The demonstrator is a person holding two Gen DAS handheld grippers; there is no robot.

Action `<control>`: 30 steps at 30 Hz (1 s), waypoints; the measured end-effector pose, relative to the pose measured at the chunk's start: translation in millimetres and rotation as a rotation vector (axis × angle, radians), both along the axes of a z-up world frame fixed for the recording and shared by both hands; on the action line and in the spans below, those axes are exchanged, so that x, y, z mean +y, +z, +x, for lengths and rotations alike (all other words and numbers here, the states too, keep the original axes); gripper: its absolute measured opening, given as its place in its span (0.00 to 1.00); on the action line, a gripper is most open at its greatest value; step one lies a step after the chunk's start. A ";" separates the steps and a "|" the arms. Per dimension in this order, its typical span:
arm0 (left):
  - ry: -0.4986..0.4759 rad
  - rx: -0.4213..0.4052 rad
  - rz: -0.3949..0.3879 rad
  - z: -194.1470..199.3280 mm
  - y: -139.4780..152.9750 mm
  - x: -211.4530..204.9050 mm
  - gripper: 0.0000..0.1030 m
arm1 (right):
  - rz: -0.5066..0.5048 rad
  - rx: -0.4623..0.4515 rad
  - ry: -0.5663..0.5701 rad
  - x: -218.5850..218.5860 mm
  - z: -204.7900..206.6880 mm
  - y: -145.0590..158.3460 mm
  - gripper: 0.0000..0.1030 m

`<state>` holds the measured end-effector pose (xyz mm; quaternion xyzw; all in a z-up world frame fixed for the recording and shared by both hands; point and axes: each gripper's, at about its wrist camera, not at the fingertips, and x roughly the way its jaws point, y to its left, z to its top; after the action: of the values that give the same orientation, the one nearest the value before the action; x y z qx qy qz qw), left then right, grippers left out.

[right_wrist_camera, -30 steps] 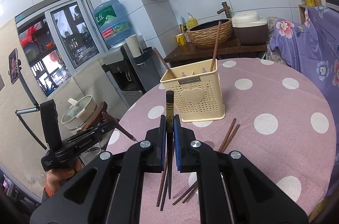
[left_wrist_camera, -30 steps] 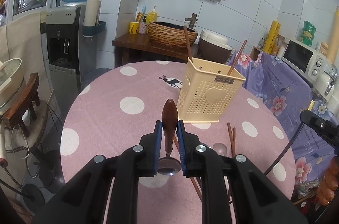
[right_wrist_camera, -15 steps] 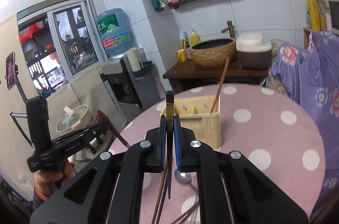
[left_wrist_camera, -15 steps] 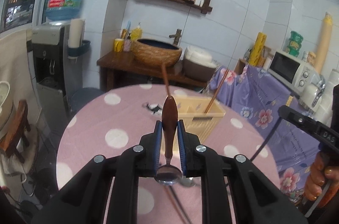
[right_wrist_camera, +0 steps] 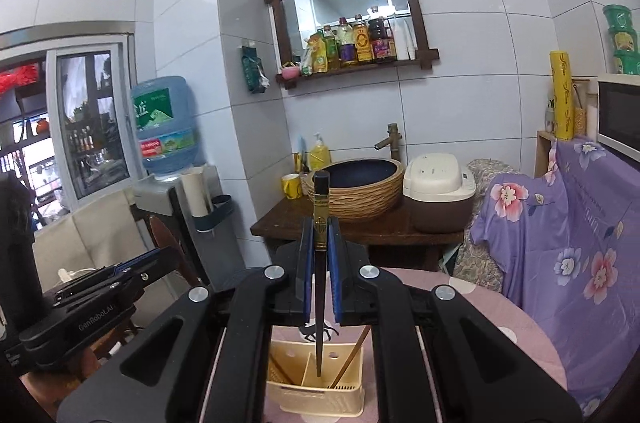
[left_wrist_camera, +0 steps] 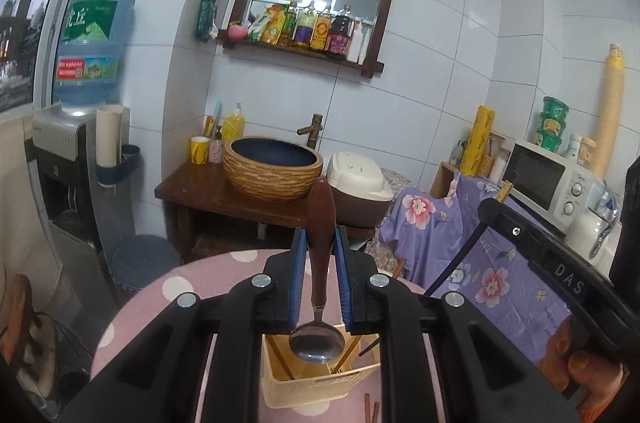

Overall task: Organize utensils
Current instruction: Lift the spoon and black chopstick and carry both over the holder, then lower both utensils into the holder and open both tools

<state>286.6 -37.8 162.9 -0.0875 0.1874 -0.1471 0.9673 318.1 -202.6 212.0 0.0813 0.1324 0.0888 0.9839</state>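
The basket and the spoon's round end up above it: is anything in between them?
No. In the left wrist view the spoon, clamped in the left gripper, hangs bowl-down above the open cream basket, with only air between them.

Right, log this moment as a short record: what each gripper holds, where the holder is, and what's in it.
left gripper: shut on spoon, wooden handle pointing up, bowl hanging down
right gripper: shut on dark chopstick, tip pointing down
holder: cream plastic basket with compartments, on pink dotted table, below both grippers
holder contents: brown chopsticks leaning inside
placement: spoon and dark chopstick not yet in the holder
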 end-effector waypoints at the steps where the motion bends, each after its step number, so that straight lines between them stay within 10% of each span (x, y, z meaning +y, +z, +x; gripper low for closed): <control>1: 0.005 0.016 0.001 5.0 -8.1 -1.4 0.15 | 0.002 0.013 -0.004 0.9 5.9 -7.4 0.08; 16: 0.050 0.186 0.056 37.5 -107.4 -14.8 0.15 | 0.012 0.174 -0.049 -1.9 40.6 -113.0 0.08; 30: 0.037 0.216 0.075 36.4 -118.8 -15.1 0.27 | 0.025 0.184 -0.073 -11.1 39.1 -128.7 0.22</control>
<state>323.0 -52.9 44.1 -0.0701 0.2942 -0.1119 0.9466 357.2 -213.8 83.2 0.1063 0.2180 0.0466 0.9690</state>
